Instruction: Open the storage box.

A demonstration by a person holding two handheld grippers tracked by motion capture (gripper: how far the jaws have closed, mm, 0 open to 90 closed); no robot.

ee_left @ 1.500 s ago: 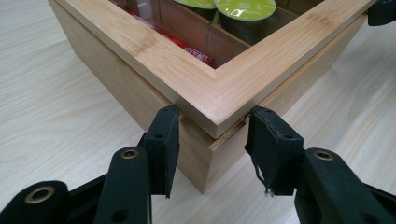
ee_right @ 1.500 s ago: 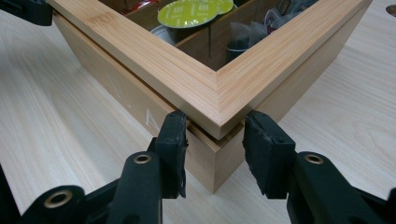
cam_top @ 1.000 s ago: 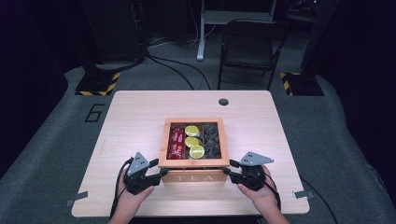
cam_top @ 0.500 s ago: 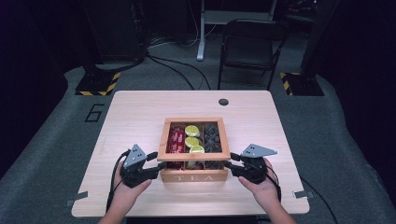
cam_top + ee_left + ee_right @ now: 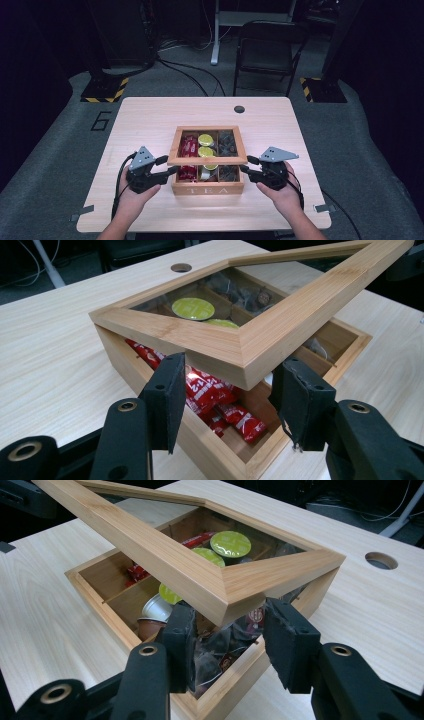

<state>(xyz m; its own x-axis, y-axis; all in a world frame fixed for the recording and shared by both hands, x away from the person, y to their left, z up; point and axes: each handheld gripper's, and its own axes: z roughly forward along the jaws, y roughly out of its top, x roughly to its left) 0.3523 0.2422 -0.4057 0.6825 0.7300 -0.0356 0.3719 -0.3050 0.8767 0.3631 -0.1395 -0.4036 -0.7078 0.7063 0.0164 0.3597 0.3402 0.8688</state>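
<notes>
Scene: a pale wooden table point(image 5: 150, 120) is seen at the centre of the high view, ringed by dark grey floor.
Floor marking: a "6" point(image 5: 101, 120) is painted at the left of the table, with a striped yellow-black plate point(image 5: 105, 89) above it at upper left.
Left gripper point(image 5: 170, 166): it is placed at lower left of centre in the high view, held by a hand point(image 5: 131, 192); its jaws are set around the near left corner of the lid, one pad on each face of the corner, and appear clamped on it in the left gripper view.
Tea box point(image 5: 207, 189): it is set at the middle of the table, lettered "TEA" on its front wall.
Lid point(image 5: 206, 160): a glass-paned wooden frame, raised at its near edge and tilted above the box, hinged side away.
Contents: red sachets point(image 5: 210, 392) are seen in the left compartments, green-topped capsules point(image 5: 230, 544) in the middle, dark wrapped bags point(image 5: 220, 655) at the right.
Cable hole point(image 5: 239, 109): it is seen above the box, near the far table edge.
Chair point(image 5: 265, 52): it stands at upper centre-right, beyond the table.
Right gripper point(image 5: 245, 167): it is placed at lower right of centre; its jaws are closed against the near right corner of the lid and have just been opening slightly.
Obstruction: nothing is seen between grippers and box.
</notes>
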